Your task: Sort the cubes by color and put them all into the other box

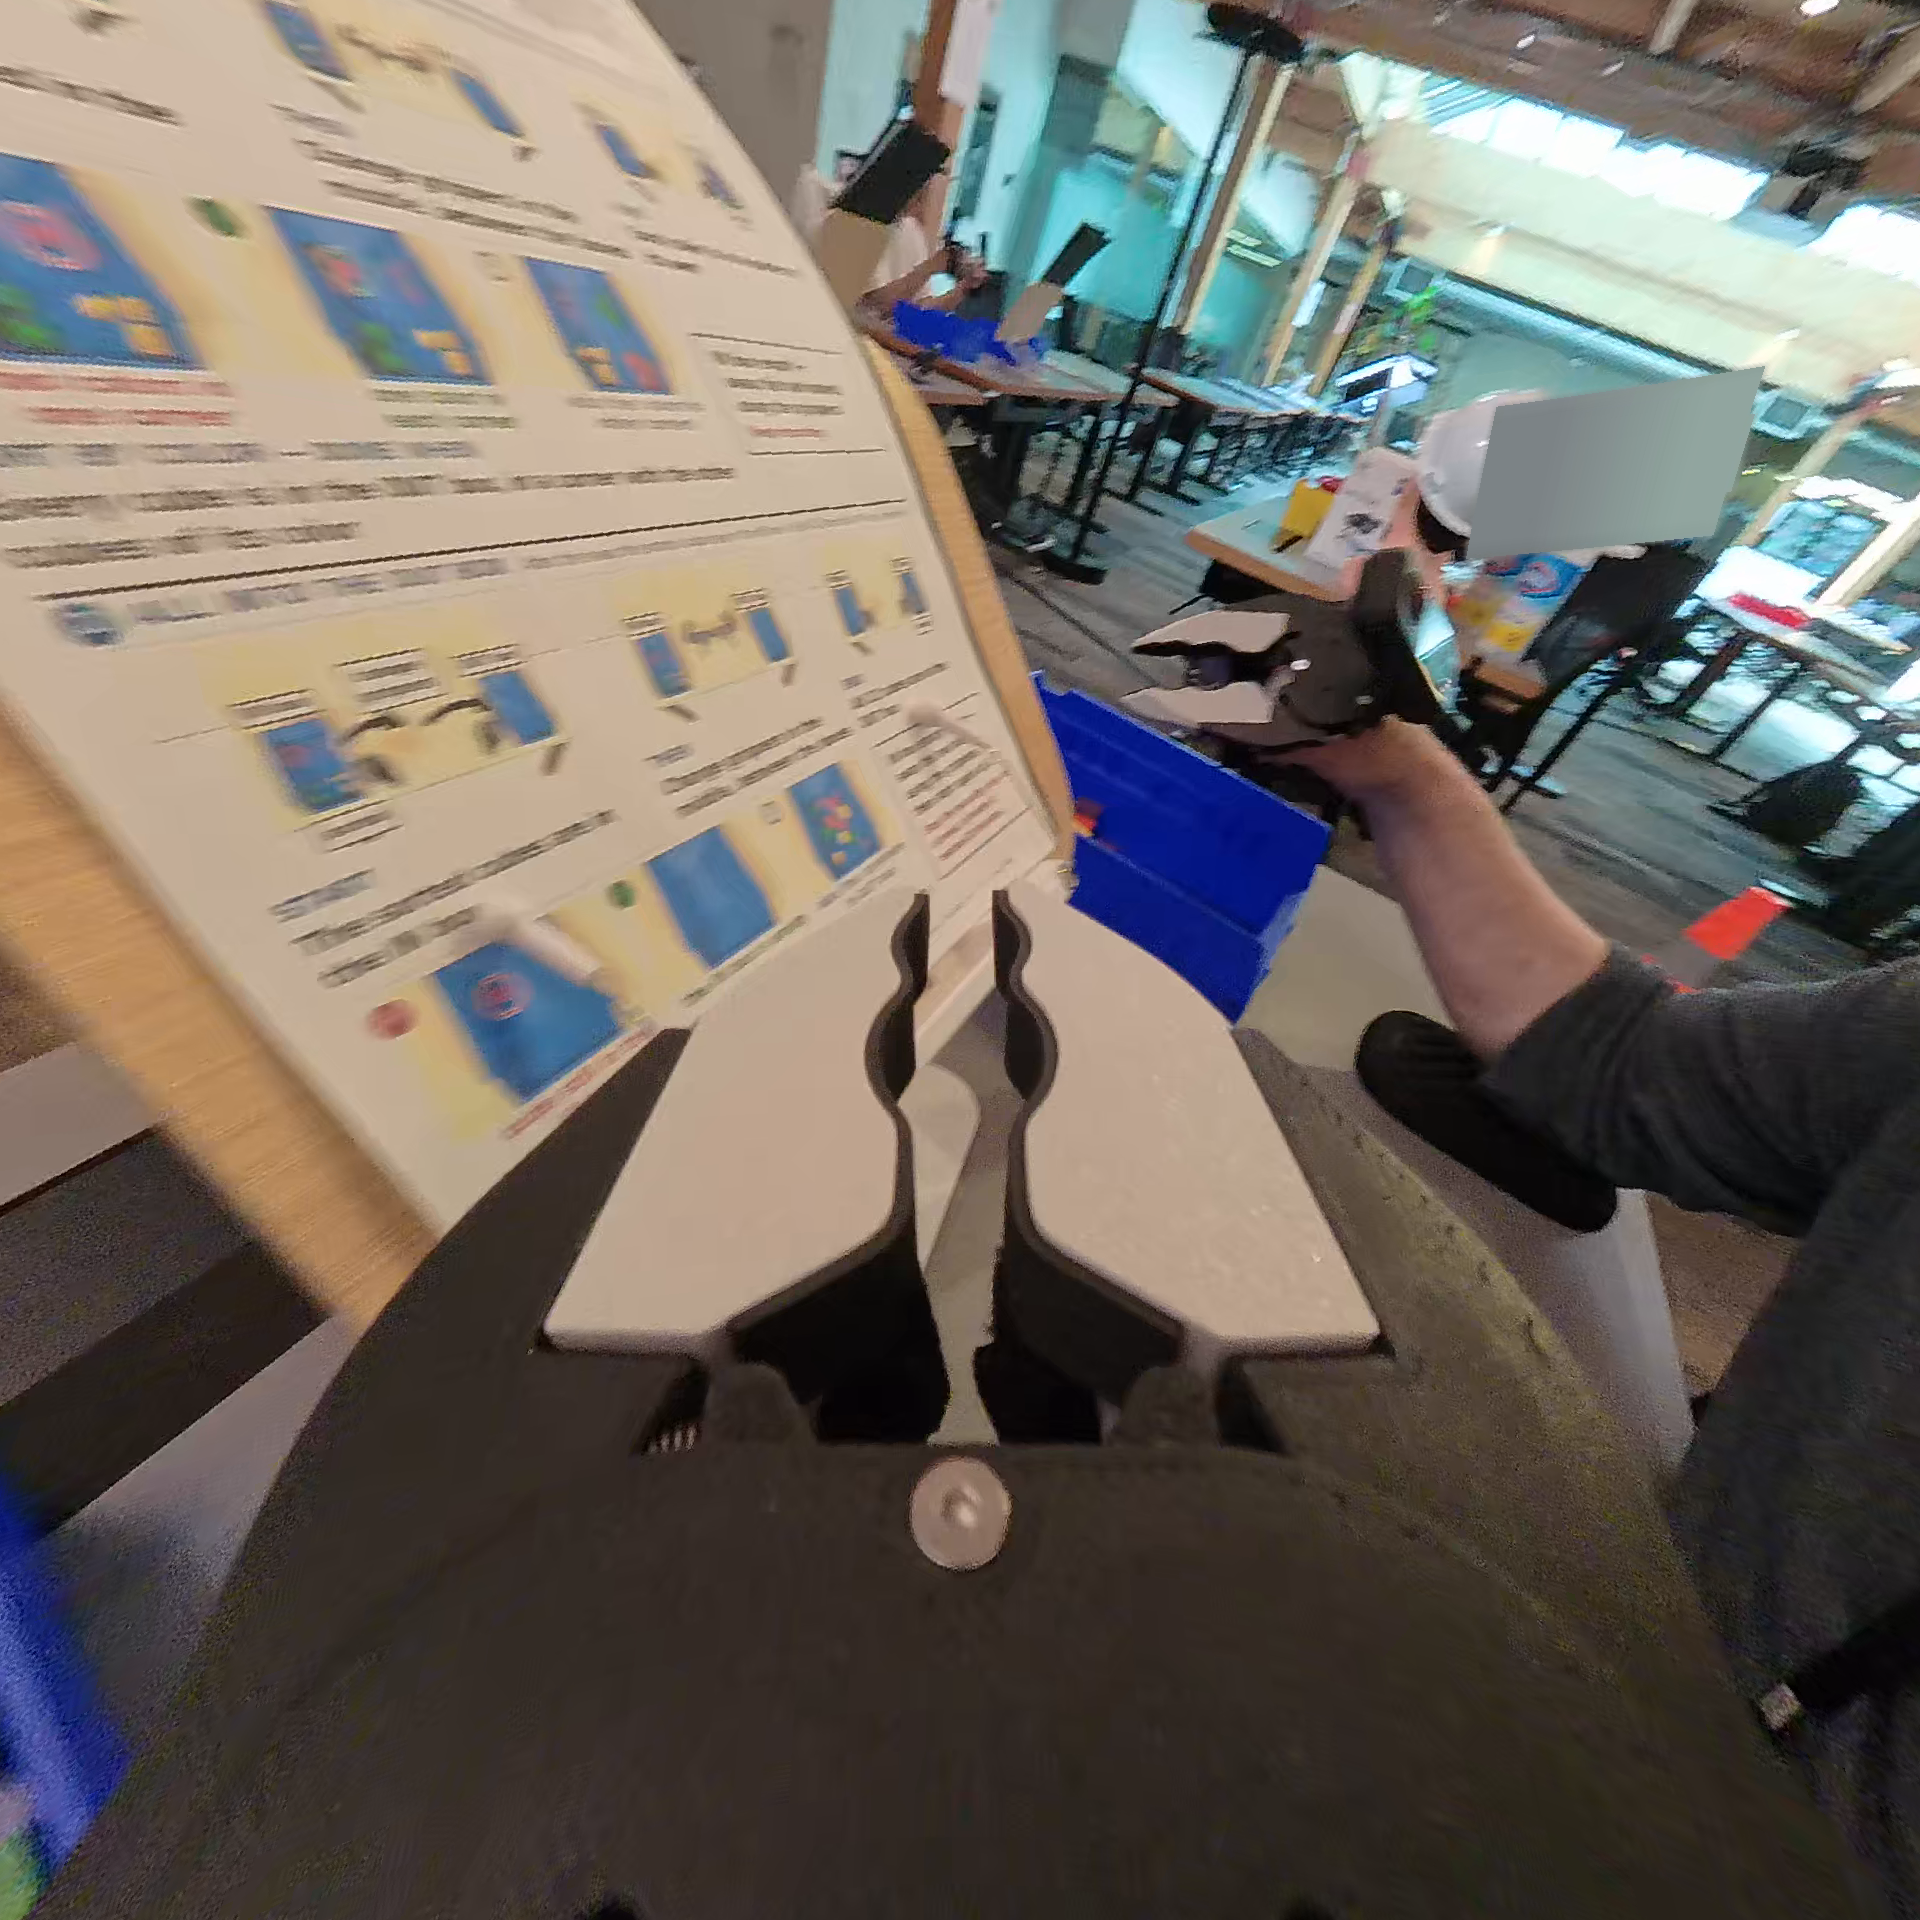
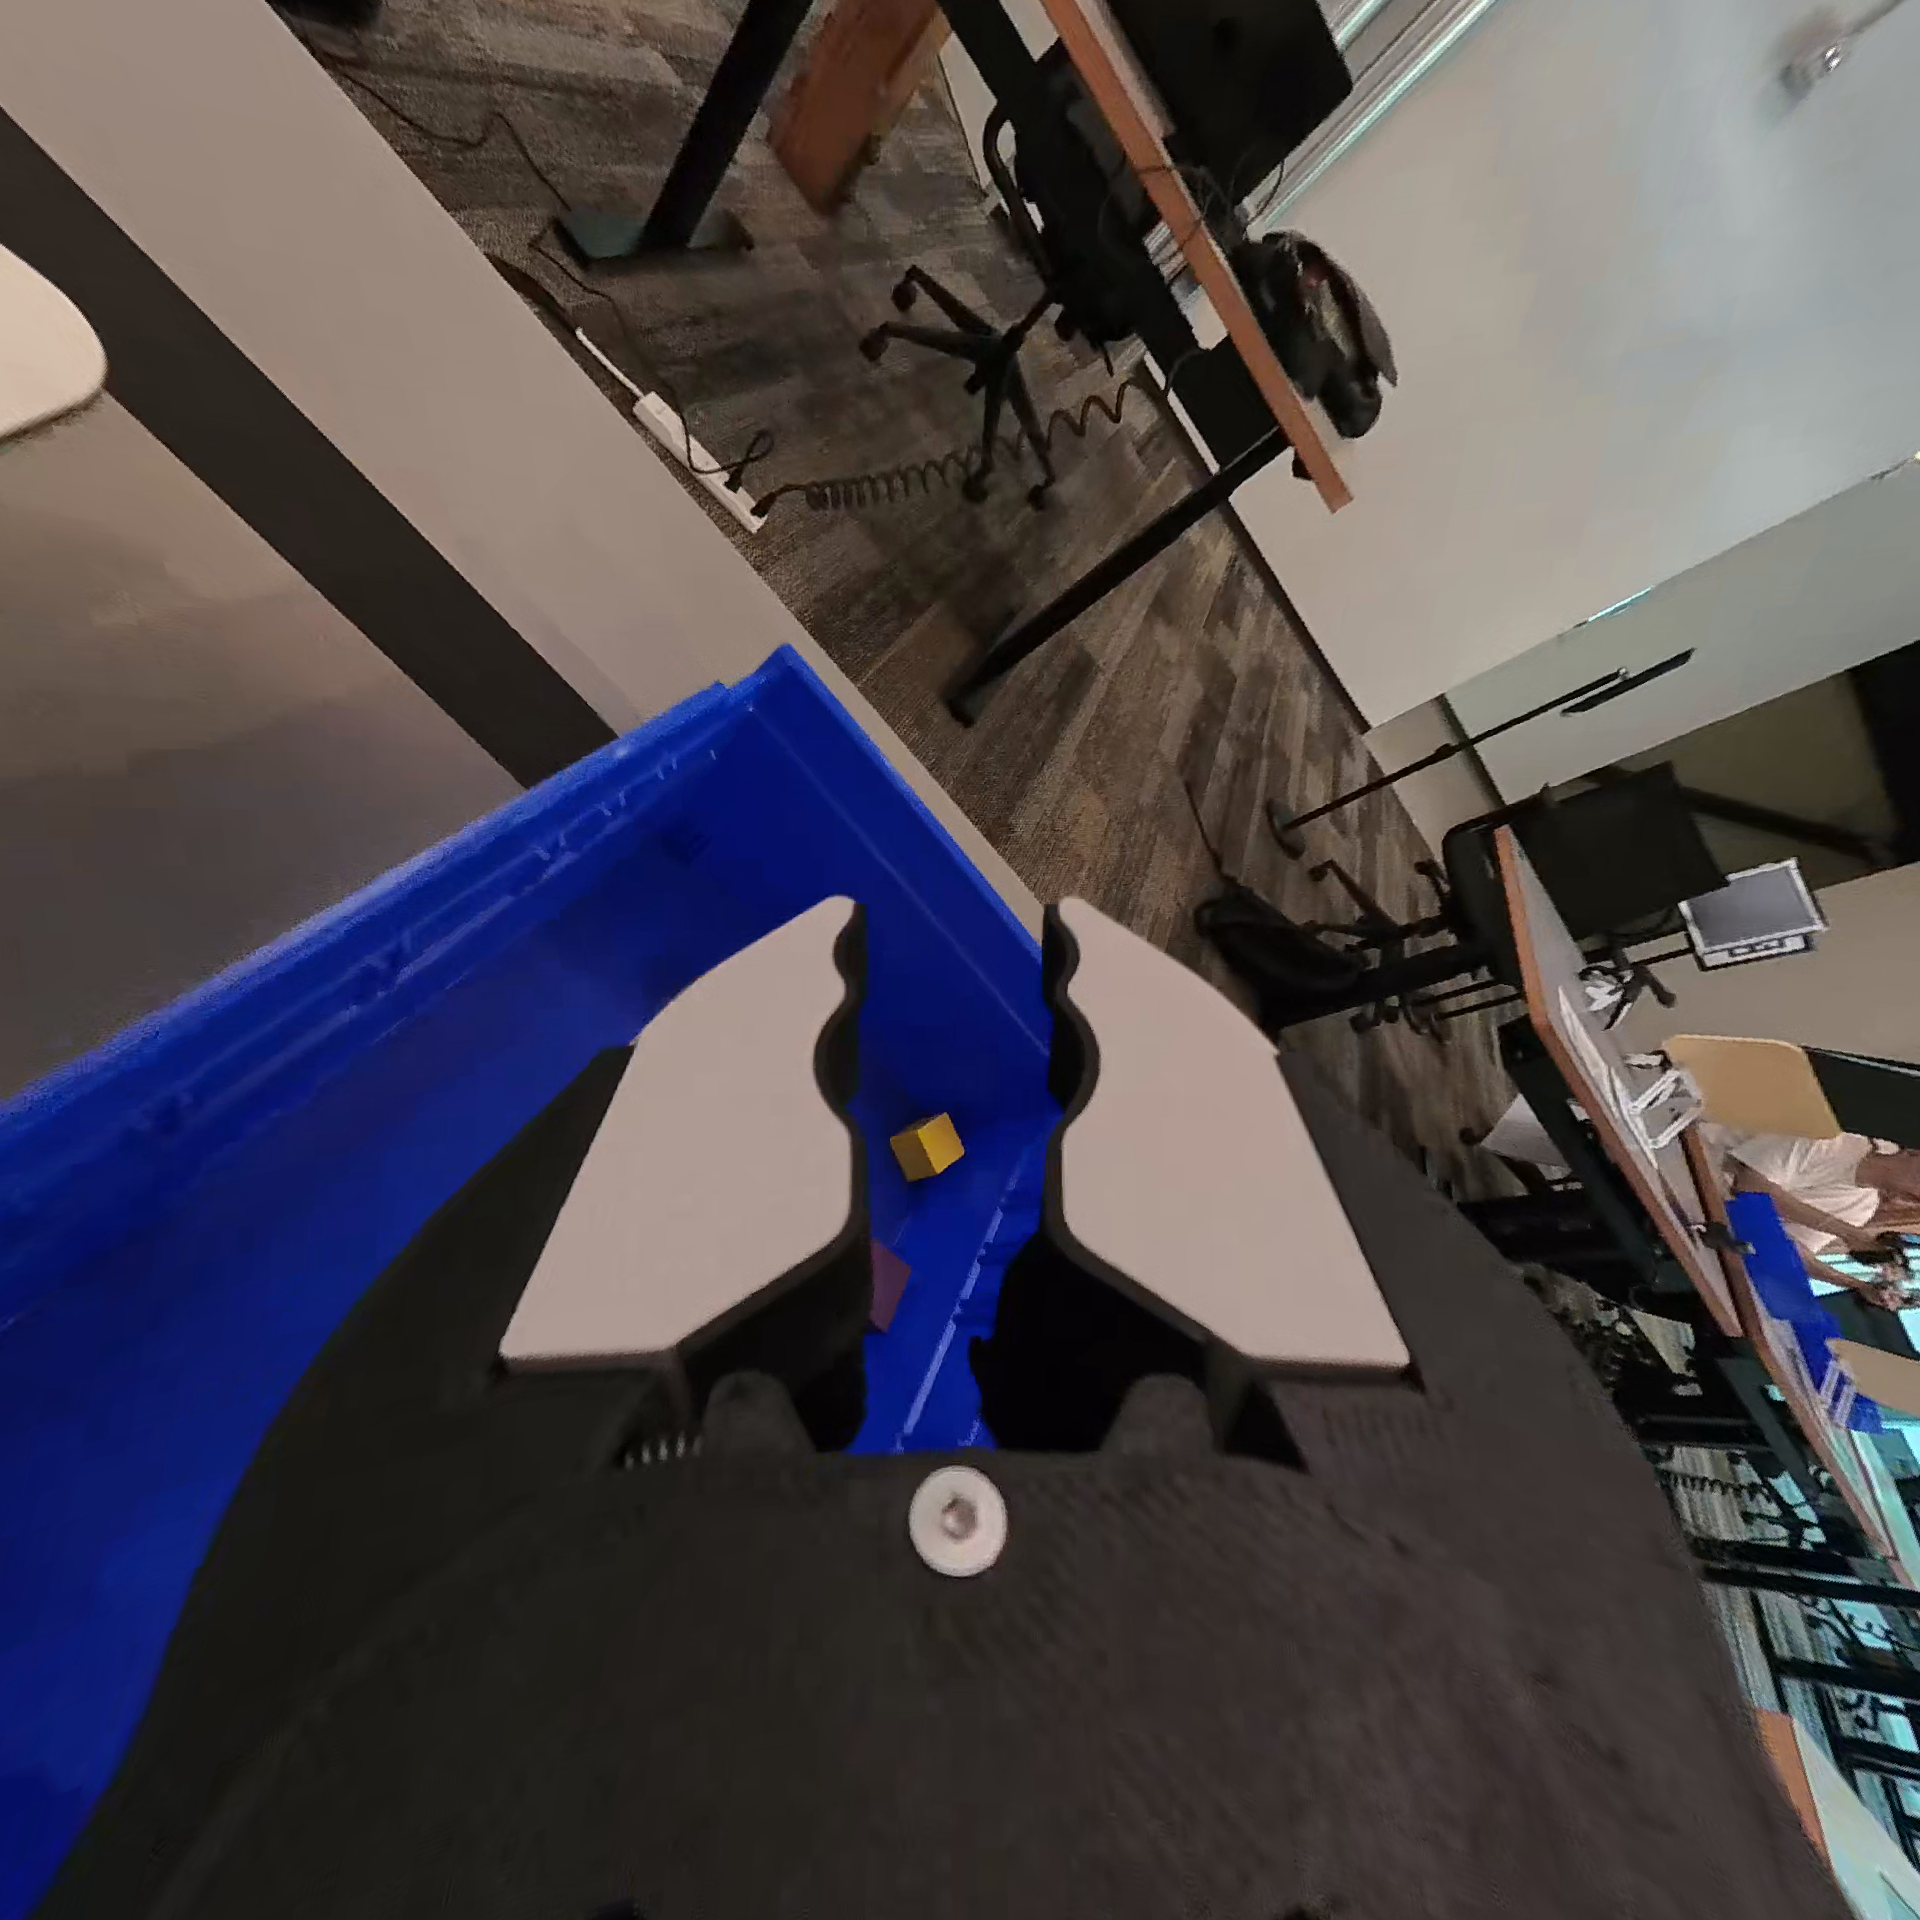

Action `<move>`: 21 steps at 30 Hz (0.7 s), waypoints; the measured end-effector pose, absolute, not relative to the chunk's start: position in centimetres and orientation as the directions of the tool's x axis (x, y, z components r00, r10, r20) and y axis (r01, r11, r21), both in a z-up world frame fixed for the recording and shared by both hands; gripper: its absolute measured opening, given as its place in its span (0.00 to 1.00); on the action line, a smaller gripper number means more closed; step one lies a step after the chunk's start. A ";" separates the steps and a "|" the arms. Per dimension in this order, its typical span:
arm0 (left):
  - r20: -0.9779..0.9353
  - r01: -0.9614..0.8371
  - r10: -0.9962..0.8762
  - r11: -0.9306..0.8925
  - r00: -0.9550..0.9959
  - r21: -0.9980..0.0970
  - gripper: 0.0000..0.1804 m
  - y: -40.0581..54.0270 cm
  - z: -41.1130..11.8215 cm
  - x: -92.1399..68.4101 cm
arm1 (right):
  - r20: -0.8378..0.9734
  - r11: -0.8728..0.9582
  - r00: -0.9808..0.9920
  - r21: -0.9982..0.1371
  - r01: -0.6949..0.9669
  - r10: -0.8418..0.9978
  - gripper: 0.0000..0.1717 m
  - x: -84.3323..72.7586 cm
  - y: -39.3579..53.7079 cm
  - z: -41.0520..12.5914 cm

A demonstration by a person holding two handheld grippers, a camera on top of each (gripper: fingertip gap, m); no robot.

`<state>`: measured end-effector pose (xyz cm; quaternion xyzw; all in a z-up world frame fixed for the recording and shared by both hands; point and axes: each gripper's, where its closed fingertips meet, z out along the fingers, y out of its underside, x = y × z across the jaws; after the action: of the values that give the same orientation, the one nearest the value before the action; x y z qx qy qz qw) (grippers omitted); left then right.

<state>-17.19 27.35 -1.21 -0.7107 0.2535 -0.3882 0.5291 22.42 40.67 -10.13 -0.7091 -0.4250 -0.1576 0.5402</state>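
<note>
From where I'm driving this, it looks like early days: my right gripper (image 2: 951, 925) hangs over a blue box (image 2: 436, 997), jaws apart with nothing between them, and down inside I can only make out a yellow cube (image 2: 927, 1146) around 6 o'clock of the fingertips plus a purple cube (image 2: 888, 1286) just below it (not sorted as far as I can tell). The left gripper (image 1: 958, 914) has its fingers a narrow gap apart and bare, pointed at an instruction sheet (image 1: 468, 520) that fills the 10 o'clock side. Another blue box (image 1: 1174, 831) sits at 2 o'clock past the sheet's edge, with a few coloured bits showing inside. The sheet blocks most of my left view.
</note>
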 end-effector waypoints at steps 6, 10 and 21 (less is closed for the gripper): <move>0.205 -0.017 -0.574 -0.357 0.793 -0.934 0.10 29.8 -3.6 -25.9 | 0.723 0.054 0.555 -0.627 0.777 0.411 0.16 19.6 39.4 -8.2; 0.215 0.033 -0.467 -0.368 0.858 -0.929 0.10 31.0 -5.4 -31.6 | 0.746 0.106 0.534 -0.615 0.781 0.398 0.15 18.3 38.7 -7.5; 0.374 0.234 -0.334 -0.391 0.865 -0.890 0.09 32.9 -11.2 -38.3 | 0.764 0.162 0.486 -0.592 0.790 0.424 0.14 15.1 37.9 -8.5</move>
<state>-38.31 32.86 -11.17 -0.7933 0.0314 -0.2575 0.5508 15.11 37.93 -8.46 -0.6286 -0.4825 -0.1552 0.5899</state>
